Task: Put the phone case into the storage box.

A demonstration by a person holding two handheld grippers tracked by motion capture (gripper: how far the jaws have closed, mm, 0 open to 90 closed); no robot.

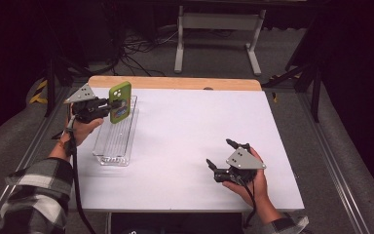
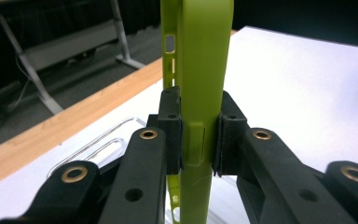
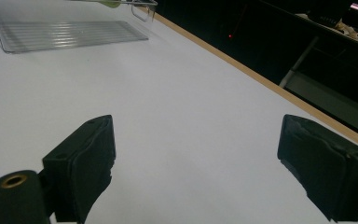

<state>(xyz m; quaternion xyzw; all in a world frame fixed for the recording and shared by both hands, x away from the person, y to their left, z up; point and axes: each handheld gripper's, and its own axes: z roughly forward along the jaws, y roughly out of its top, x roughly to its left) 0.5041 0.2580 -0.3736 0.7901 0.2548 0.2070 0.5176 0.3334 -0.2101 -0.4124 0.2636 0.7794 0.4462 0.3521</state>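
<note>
One white table (image 1: 185, 146) carries the whole scene, with a clear plastic tray (image 1: 113, 146) lying along its left side, running near to far. Over the far end of that tray the left gripper (image 1: 113, 104) holds a green phone case (image 1: 120, 101) upright, its jaws closed on the case's two broad faces about midway up. In the left gripper view the case (image 2: 200, 84) stands straight between the pads, its thin edge with the button cut-outs facing the camera. It appears to hang just above the tray rather than rest in it, though the clear walls make that hard to judge.

If the case is meant for the tray, the careful way is to lower it within the walls, tip it flat along the tray's length, and release only once it is supported. The right gripper (image 1: 222, 158) waits at the near right, resting low over bare table, its jaws wide open and holding nothing.
</note>
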